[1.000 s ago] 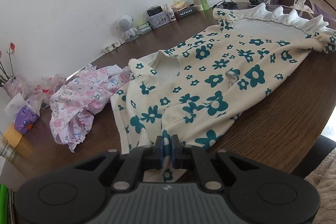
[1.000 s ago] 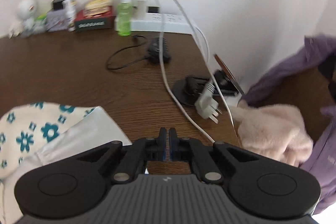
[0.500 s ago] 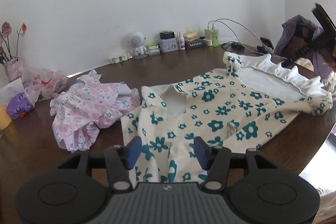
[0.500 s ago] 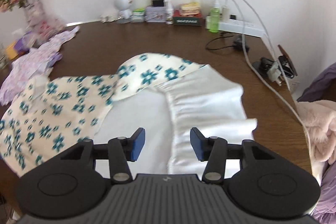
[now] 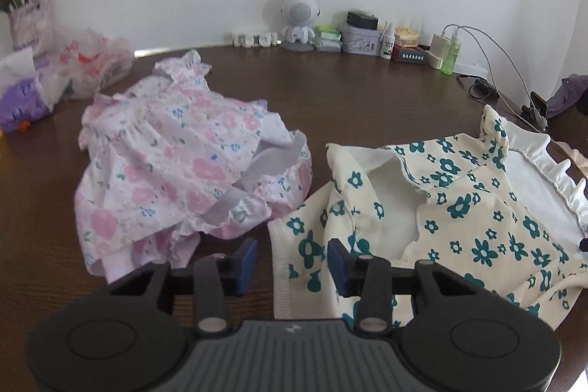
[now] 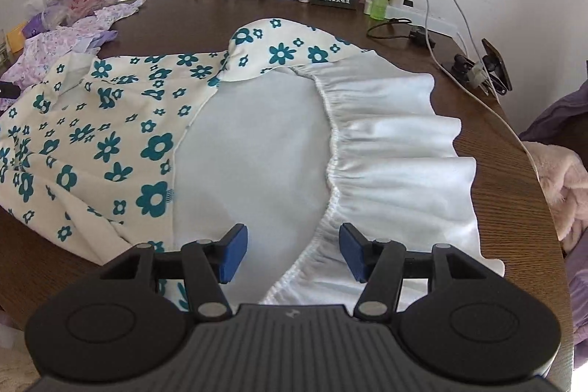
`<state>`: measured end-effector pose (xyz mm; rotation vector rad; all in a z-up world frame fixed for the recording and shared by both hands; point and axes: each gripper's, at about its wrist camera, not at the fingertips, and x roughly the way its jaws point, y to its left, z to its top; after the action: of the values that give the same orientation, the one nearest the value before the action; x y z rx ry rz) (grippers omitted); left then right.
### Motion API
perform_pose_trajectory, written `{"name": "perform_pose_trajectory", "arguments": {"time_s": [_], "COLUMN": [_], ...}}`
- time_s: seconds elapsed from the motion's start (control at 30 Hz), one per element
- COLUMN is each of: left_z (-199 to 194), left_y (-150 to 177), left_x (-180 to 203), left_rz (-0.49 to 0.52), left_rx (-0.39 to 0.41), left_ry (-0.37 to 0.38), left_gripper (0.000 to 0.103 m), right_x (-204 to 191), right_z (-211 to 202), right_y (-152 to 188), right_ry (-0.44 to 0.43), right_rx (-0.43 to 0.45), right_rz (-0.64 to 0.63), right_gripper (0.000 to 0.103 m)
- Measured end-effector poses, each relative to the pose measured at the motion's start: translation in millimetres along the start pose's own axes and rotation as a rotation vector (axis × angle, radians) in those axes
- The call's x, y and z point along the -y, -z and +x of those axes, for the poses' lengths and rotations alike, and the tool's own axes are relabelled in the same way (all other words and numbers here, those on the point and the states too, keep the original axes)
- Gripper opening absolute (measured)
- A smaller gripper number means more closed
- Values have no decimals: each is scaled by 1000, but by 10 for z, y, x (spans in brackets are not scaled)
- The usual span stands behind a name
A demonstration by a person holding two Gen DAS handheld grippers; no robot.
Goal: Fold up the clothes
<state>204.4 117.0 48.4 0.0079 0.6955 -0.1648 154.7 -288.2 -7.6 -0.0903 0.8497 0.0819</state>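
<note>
Both tongs are standing spread now, where a second ago each was pressed together, the left pinching the cream cloth near the sleeve end; the left gripper [image 5: 292, 261] is hovering with empty jaws over the sleeve edge of the cream floral dress [image 5: 459, 208], the right gripper [image 6: 292, 254] likewise empty over the white ruffled hem [image 6: 397, 171]; half a second back they were already opening, so the cloth is lying released on the wooden table [image 5: 367, 105]. Judging from this, one lay-down or smoothing pass is ending and a fresh grip is coming, though which edge I cannot tell.

The dress is lying lengthwise across the near side of the table, neckline toward the left gripper, hem toward the right; the skirt front is turned back, showing the pale lining [image 6: 253, 142]; the cloth is looking mostly flat, with a few ripples near the sleeve. A pink floral garment [image 5: 183, 164] is sitting crumpled just beside it, touching near the shoulder.
</note>
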Motion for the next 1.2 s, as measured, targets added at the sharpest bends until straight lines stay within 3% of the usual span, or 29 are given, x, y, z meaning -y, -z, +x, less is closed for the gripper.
{"name": "perform_pose_trajectory", "arguments": {"time_s": [0.07, 0.1, 0.13, 0.27, 0.4, 0.53, 0.6, 0.7, 0.73, 0.8, 0.93, 1.0, 1.07, 1.1, 1.13, 1.17, 1.2], "left_z": [99, 149, 199, 375, 415, 485, 352, 93, 14, 26, 381, 584, 815, 891, 948, 958, 967], "left_y": [-65, -98, -130, -229, -214, -182, -204, -294, -336, -444, -630, -701, -679, -626, -619, -614, -609], "left_x": [-64, -96, -128, -300, -754, -893, -838, -658, -596, -408, 64, 207, 310, 328, 319, 321, 323], "left_rz": [-50, -75, -101, -204, -412, -460, -404, -253, -195, -72, 120, 170, 179, 175, 175, 191, 206], "left_rx": [-18, -28, -37, -63, 2, -18, 17, 101, 123, 90, -11, -58, -101, -119, -132, -127, -122], "left_ry": [34, 51, 68, 129, 109, 57, -12, -48, -43, 22, 25, 12, 0, -2, -4, -9, -15], "left_gripper": [32, 14, 2, 2, 2, 9, 28, 45, 47, 57, 57, 57, 56, 50, 41, 13, 3], "right_x": [5, 11, 10, 8, 7, 11, 21, 97, 107, 67, -272, -418, -484, -487, -468, -451, -435], "right_z": [7, 23, 40, 24, 30, 27, 20, -32, -69, -125, 6, 289, 648, 837, 983, 1086, 1188], "right_y": [19, 23, 24, 37, 31, 34, 30, -59, -121, -337, -933, -1201, -1422, -1506, -1552, -1586, -1619], "right_ry": [13, 12, 12, 18, 13, 11, 2, -57, -78, -119, -146, -142, -151, -164, -176, -190, -204], "right_rx": [1, 6, 7, 2, -9, -11, -17, -37, -31, -10, 8, -43, -120, -154, -173, -183, -194], "right_rz": [-5, -6, -9, -22, -13, -6, -7, 50, 64, 51, -88, -109, -68, -30, 1, 32, 64], "right_gripper": [57, 57, 57, 56, 57, 57, 57, 56, 56, 56, 57, 57, 57, 57, 56, 53, 51]}}
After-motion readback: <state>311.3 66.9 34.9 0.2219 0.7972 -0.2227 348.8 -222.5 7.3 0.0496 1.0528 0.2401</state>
